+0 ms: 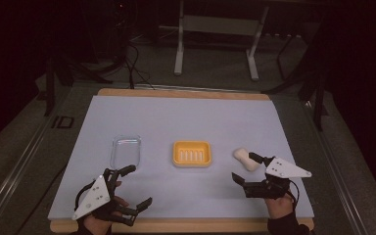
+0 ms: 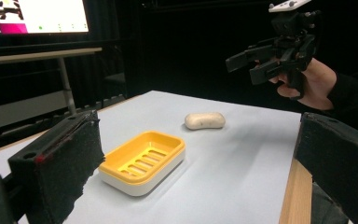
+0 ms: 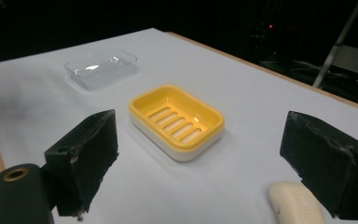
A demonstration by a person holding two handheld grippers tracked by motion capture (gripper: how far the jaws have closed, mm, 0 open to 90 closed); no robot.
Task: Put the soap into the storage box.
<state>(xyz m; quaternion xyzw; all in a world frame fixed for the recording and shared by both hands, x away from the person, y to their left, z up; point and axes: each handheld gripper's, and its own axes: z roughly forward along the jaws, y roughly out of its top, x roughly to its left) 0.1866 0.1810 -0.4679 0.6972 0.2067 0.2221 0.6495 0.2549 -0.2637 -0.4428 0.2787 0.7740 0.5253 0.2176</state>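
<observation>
A yellow soap dish (image 1: 192, 153) with a slotted bottom sits empty in the middle of the white table sheet (image 1: 186, 115). A cream soap bar (image 1: 243, 157) lies to its right. A clear plastic tray (image 1: 126, 149) lies to its left. My right gripper (image 1: 243, 169) hovers open just in front of the soap, one finger (image 1: 253, 157) beside it, nothing held. In the right gripper view the soap (image 3: 292, 203) lies by the right jaw, with the dish (image 3: 177, 120) ahead. My left gripper (image 1: 138, 186) stands open near the front left, its view facing the dish (image 2: 142, 161) and the soap (image 2: 205, 120).
The table's wooden front edge (image 1: 186, 225) runs under both hands. Metal frame legs (image 1: 178, 54) and cables stand on the dark floor beyond the far edge. A lit monitor (image 2: 42, 16) shows in the left gripper view, and the right gripper (image 2: 265, 58) shows there too, farther off.
</observation>
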